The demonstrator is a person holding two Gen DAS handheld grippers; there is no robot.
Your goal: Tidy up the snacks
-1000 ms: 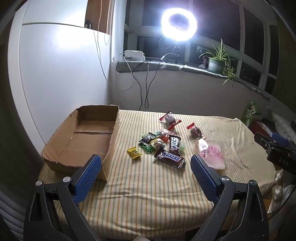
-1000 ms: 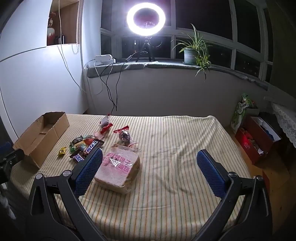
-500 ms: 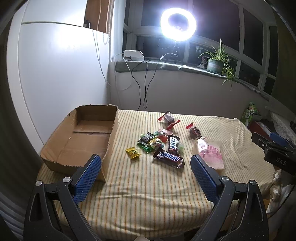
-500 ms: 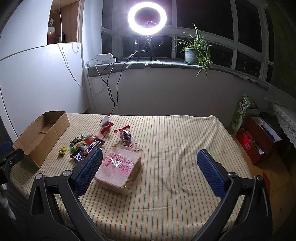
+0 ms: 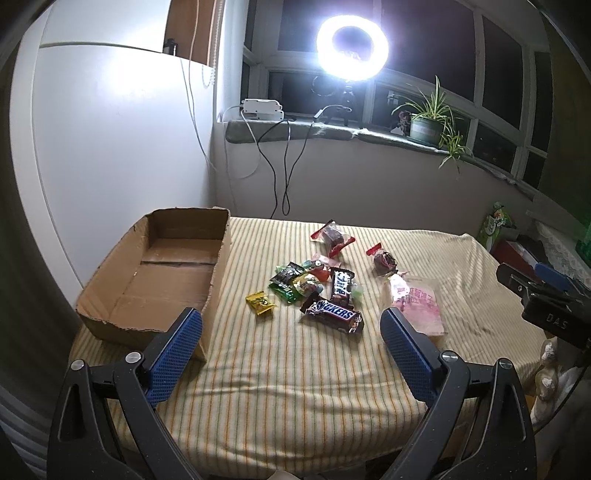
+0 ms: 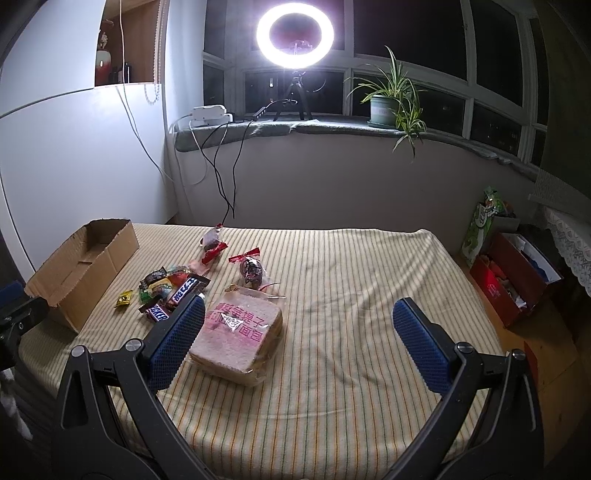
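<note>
An empty cardboard box (image 5: 159,273) stands at the left of the striped tablecloth (image 5: 295,376); it also shows in the right wrist view (image 6: 85,266). A pile of snacks lies in the middle: a Snickers bar (image 5: 332,314), a yellow candy (image 5: 260,303), two red-wrapped cakes (image 5: 332,238) (image 5: 384,260). A bagged bread loaf (image 6: 236,332) lies to the right of the pile. My left gripper (image 5: 291,332) is open and empty above the near edge. My right gripper (image 6: 299,325) is open and empty, its left finger close to the loaf.
A ring light (image 6: 295,35) and a potted plant (image 6: 388,103) stand on the window ledge, with cables hanging down the wall. A red box (image 6: 517,277) and a green bag (image 6: 484,229) sit on the floor to the right of the table.
Both grippers have drifted slightly back and up; the view shifts a little. Nothing on the table has moved.
</note>
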